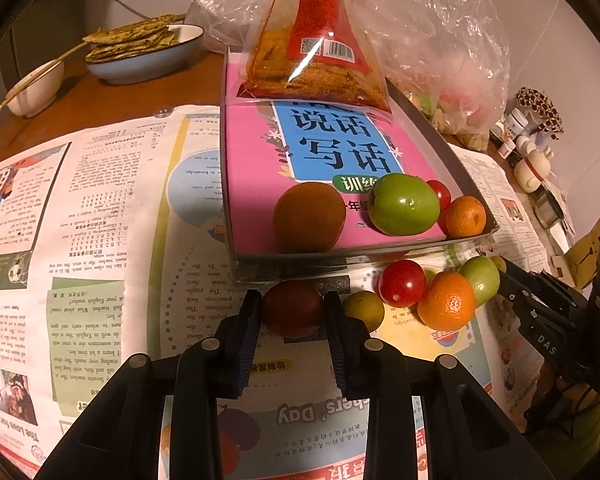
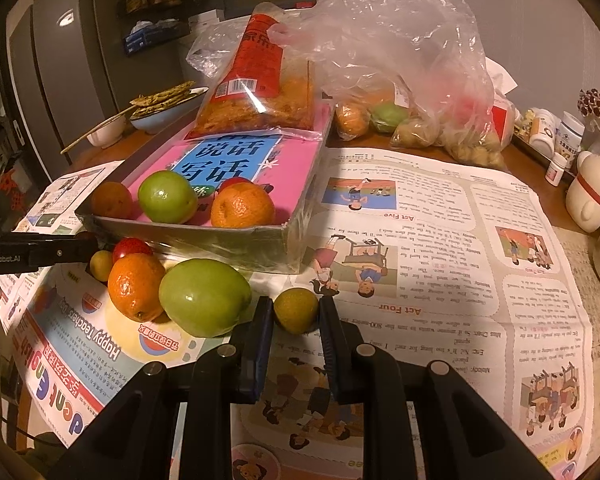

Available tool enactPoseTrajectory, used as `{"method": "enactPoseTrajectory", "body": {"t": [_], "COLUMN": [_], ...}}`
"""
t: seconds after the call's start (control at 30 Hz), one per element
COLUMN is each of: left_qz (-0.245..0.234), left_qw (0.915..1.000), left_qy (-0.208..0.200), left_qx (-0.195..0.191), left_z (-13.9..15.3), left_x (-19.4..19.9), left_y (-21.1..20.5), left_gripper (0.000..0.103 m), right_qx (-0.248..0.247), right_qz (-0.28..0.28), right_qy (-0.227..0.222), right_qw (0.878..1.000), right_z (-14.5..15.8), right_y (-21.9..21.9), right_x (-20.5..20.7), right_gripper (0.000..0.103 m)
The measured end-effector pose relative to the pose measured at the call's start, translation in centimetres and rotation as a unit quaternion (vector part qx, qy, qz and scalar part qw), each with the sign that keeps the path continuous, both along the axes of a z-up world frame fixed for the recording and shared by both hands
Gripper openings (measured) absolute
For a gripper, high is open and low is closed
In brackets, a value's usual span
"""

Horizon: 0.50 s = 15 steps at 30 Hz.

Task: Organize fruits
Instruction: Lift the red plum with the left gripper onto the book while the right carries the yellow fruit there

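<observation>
The dark red tomato [image 1: 293, 309] sits on the newspaper [image 1: 100, 240] right between the two pads of the left gripper [image 1: 293, 322], and the pads press on both its sides, so this gripper is clenched on it. The tomato lies straight ahead of the gripper, at twelve o'clock, and the box [image 1: 340, 252] front wall stands just past it in the same direction. The tomato is round, so it has no long side to worry about. The right gripper [image 2: 296, 322] is squeezed tight on a small yellow-green fruit [image 2: 296, 310], maybe a little plum, though the light is too dim to be sure. That fruit also lies at twelve o'clock from its own gripper. From the left gripper, the right one comes in at about three o'clock. Between them sits a little heap on the paper: a cherry tomato [image 1: 402, 283], a tangerine [image 1: 446, 300] and a green fruit [image 1: 480, 280], all touching. Inside the box, on a pink book [image 1: 320, 152], wait a brown kiwi [image 1: 309, 216], a green apple-like fruit [image 1: 404, 204], a small tangerine [image 1: 466, 217] and one more cherry tomato [image 1: 440, 194]. A snack bag [image 1: 320, 40] leans at the far end of the box, and crinkly plastic bags [image 1: 452, 40] lie behind it. Each hand is nearest its own fruit, so I think both fruits need to go up and forward over the box wall, the left one first because it is closest to the wall.
</observation>
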<state>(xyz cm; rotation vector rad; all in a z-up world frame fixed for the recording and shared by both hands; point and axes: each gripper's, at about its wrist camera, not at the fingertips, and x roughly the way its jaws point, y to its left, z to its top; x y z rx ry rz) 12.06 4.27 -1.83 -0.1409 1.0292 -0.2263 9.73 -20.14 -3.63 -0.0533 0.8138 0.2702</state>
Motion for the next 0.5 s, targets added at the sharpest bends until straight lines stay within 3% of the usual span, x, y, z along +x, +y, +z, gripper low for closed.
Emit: {"method": "enactPoseTrajectory", "body": {"t": [0.5], "left_qz": [0.004], "left_qw": [0.9998], "left_qy": [-0.019], "left_qx": [-0.002], "left_z": [1.6], "left_x": [-0.7], "left_y": [0.5], "left_gripper": [0.033], "right_qx": [0.001], "right_qz": [-0.006], "right_qy": [-0.015], "right_qw": [1.000], "right_z": [1.6], "right_y": [-0.3], "right_x": [-0.2], "right_gripper": [0.024]}}
